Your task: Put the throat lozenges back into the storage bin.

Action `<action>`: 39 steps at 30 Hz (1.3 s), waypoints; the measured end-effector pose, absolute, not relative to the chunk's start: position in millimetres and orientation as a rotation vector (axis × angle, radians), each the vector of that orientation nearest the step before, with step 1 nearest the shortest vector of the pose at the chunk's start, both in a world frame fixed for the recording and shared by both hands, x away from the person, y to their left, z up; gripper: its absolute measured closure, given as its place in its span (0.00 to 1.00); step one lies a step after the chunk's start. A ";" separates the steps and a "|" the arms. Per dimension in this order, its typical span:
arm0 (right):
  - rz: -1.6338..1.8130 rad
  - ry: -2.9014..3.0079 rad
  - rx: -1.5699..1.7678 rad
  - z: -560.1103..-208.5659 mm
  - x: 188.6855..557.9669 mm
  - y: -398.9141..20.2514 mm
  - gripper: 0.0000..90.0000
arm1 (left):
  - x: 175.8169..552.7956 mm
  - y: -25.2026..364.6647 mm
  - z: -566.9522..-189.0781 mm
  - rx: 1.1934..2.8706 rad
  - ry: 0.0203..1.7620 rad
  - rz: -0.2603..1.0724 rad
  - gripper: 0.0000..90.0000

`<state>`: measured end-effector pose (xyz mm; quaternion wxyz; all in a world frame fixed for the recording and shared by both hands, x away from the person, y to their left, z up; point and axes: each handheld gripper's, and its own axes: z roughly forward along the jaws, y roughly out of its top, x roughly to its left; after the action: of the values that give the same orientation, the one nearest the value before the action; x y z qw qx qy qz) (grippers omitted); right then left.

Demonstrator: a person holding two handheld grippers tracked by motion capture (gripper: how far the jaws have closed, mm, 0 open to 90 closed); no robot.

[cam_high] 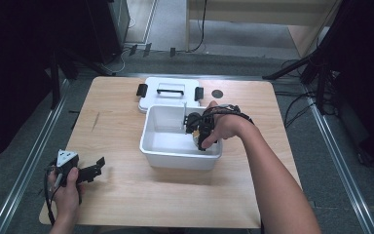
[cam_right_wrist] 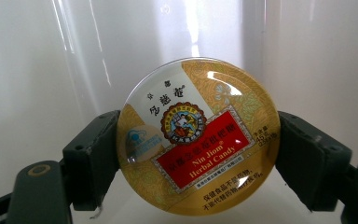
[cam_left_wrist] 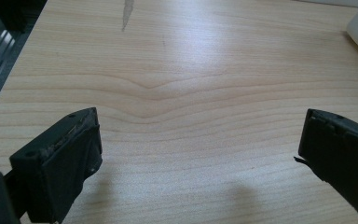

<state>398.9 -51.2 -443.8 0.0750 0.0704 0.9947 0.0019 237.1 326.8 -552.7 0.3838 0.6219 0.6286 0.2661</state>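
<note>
Meanwhile your left gripper (cam_high: 96, 167) rests spread and empty on the pale wooden table (cam_high: 126, 195), well apart from the work. Inside the white rectangular plastic bin (cam_high: 180, 157), your right gripper (cam_right_wrist: 198, 149) pinches the round gold-and-red herbal candy tin (cam_right_wrist: 198, 135) by its rim; by my reading the carry is finished, and only lowering and letting go remain.

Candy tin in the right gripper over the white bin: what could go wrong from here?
1. The right gripper pinches the round candy tin only at its curved edges, so it may slip or twist out.
2. Released from here, the tin could roll or bounce inside the white bin.
3. The gripper may knock the bin's divider.
</note>
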 end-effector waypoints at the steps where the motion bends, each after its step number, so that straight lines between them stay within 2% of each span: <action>1: -0.007 2.983 0.220 -444.1 398.7 -51.0 0.23 | 237.1 326.9 -552.7 1.587 1.601 0.677 0.00; 30: -0.161 2.941 0.223 -462.7 398.1 -43.6 0.22 | 237.0 326.9 -552.7 1.588 1.599 0.676 0.00; 39: -0.155 2.936 0.213 -463.4 397.4 -44.5 0.19 | 237.1 326.9 -552.7 1.589 1.598 0.676 0.00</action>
<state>397.4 -44.5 -463.4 0.0970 0.0720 0.9913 -0.0522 237.1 326.9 -552.7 0.3842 0.6233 0.6272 0.2654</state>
